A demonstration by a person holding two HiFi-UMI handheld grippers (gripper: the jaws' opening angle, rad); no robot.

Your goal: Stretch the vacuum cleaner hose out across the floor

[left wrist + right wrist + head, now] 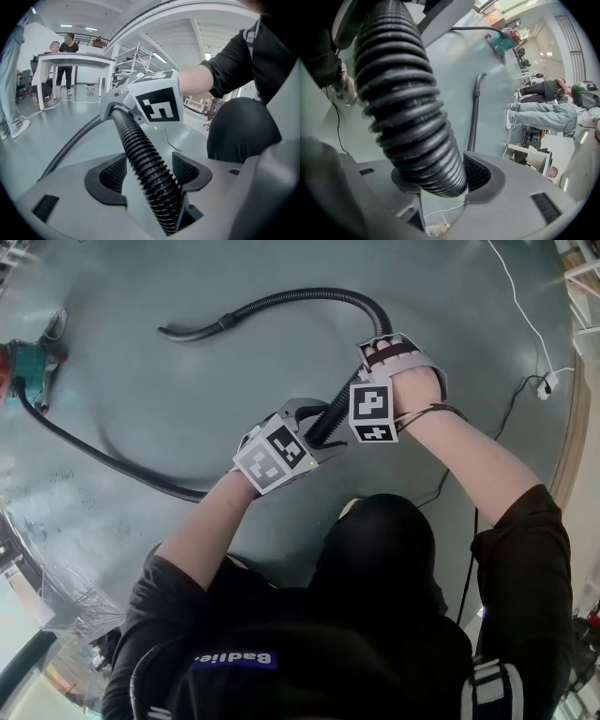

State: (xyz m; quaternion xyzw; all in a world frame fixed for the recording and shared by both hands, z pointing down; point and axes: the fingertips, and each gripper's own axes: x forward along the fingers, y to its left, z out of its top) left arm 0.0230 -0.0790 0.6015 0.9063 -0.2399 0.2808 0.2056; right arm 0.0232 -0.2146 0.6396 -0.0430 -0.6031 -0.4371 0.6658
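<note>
The black ribbed vacuum hose point(319, 294) runs from the teal and red vacuum cleaner point(28, 367) at the left and sweeps along the grey floor. It rises to my two grippers, then arcs over to its smooth end piece point(187, 332). My left gripper point(314, 432) is shut on the hose point(145, 159), which lies between both pads point(190, 171). A short way further along, my right gripper point(354, 381) is shut on the hose point(403, 93). One of its pads point(477, 172) shows against the hose and the other is hidden behind it. The stretch between the grippers is off the floor.
A white cable point(525, 324) leads to a plug point(546, 385) at the right, and a black cable point(469, 549) runs beside my right arm. Crumpled plastic sheet point(66, 596) lies at the lower left. People stand at a white table point(70, 56); a person's legs point(539, 115) are nearby.
</note>
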